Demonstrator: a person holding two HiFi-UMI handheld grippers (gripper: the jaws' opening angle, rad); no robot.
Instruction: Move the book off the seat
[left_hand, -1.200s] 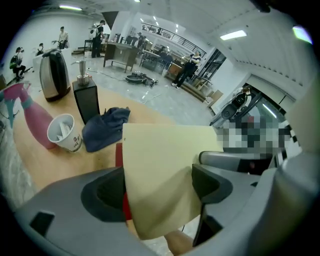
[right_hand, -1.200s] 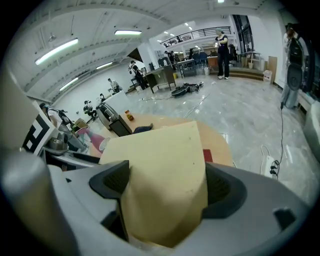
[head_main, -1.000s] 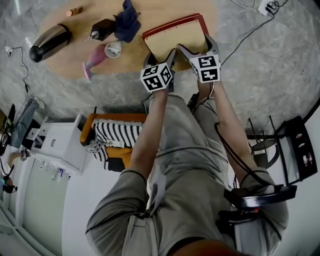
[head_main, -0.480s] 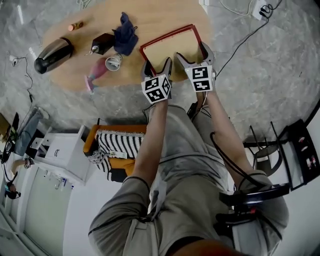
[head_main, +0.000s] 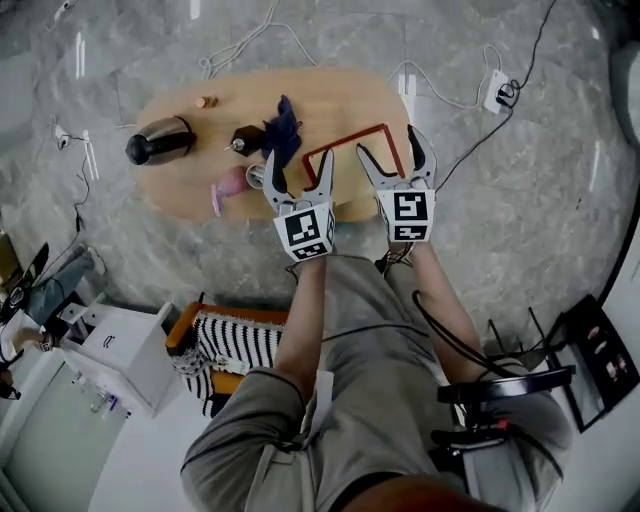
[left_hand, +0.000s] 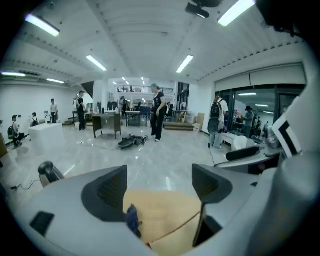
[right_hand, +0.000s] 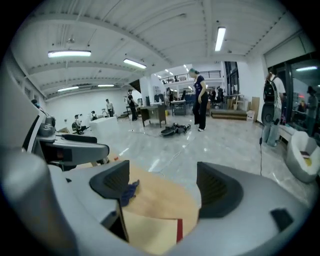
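Head view: grey marble floor (head_main: 520, 220) lies open all round the oval wooden table (head_main: 190, 195), with the chair's striped seat (head_main: 235, 340) near and left, well apart from it. The red-edged book (head_main: 350, 163) lies flat on the table's right end, right of a dark blue cloth (head_main: 284, 128) and a steel flask (head_main: 160, 141). The left gripper (head_main: 299, 156) and right gripper (head_main: 388, 142) hover over the book's near side, jaws spread wide and grasping nothing.
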